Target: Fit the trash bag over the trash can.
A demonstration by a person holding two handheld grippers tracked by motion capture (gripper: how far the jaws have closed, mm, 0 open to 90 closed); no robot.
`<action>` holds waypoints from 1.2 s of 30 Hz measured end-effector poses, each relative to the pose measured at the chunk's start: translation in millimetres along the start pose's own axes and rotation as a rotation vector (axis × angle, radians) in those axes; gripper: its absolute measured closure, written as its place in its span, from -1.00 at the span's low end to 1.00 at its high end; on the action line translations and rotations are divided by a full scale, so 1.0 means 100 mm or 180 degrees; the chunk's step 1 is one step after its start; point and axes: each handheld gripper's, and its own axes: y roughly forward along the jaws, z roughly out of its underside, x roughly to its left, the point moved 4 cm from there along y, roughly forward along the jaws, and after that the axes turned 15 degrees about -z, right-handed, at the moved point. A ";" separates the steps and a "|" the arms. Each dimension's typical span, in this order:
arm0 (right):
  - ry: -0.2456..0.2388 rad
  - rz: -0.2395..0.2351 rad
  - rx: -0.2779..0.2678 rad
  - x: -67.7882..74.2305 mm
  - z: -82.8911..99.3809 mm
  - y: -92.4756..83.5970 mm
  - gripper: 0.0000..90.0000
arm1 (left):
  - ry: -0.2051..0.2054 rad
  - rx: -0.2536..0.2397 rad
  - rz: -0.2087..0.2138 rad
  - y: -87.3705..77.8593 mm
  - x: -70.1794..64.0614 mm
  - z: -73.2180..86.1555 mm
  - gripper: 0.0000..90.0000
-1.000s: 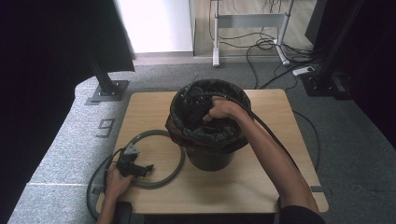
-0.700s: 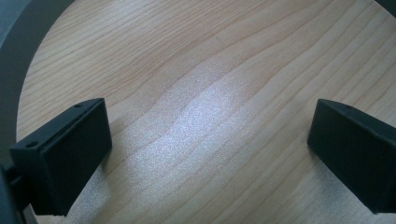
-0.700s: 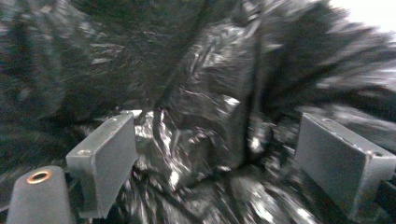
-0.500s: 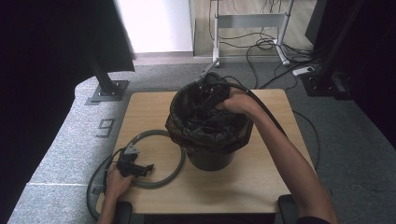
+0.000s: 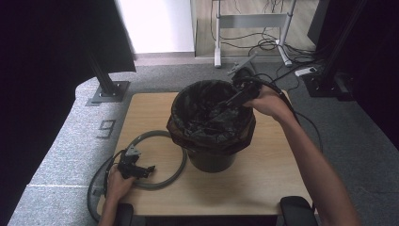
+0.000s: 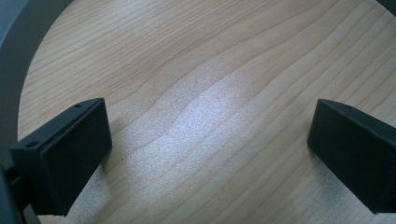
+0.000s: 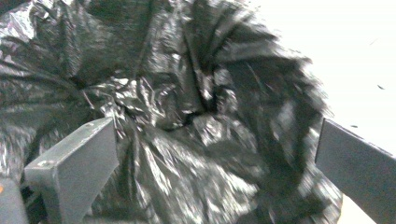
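Since a second ago, the right claw [image 5: 237, 96] has come up out of the middle of the bin and moved to the far right edge of it, and its jaws have just been opening, with nothing pinched between them. The left claw has stayed where it was.

Closest to the person, at the near left of the tabletop [image 5: 263, 181], the left claw [image 5: 141, 170] rests low on the wood. It sits just inside a grey ring [image 5: 176, 172] that lies flat there. In the left gripper view its two black jaws are spread wide, with bare wood [image 6: 201, 116] between them and the grey ring [image 6: 18, 42] curving past on the left.

A bit farther back, in the middle of the tabletop, stands a dark round bin [image 5: 211, 160]. A black plastic bag [image 5: 207, 120] lines it and folds over its rim.

Farther still, the right hand [image 5: 266, 101] holds the right claw over the far right rim of the bin, pointing in toward the bag. In the right gripper view its jaws stand wide apart and the crinkly black bag [image 7: 187, 116] lies beyond them, blurred. The pads do not press on it.
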 end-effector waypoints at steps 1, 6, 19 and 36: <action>0.0021 0.0011 -0.0024 -0.01 0.02 -0.03 -1.00 | -0.0001 0.0001 -0.0002 0.00 0.00 0.00 -1.00; 0.0133 0.0073 -0.0103 -0.05 0.19 -0.23 -1.00 | -0.0006 0.0001 -0.0007 0.00 0.00 0.00 -1.00; 0.0294 0.0292 -0.0303 -0.15 0.70 -0.66 -1.00 | -0.0017 0.0003 -0.0015 0.00 -0.01 0.00 -1.00; 0.0434 0.0420 -0.0372 -0.25 1.35 -0.55 -1.00 | -0.0029 0.0008 -0.0025 0.00 -0.01 0.00 -1.00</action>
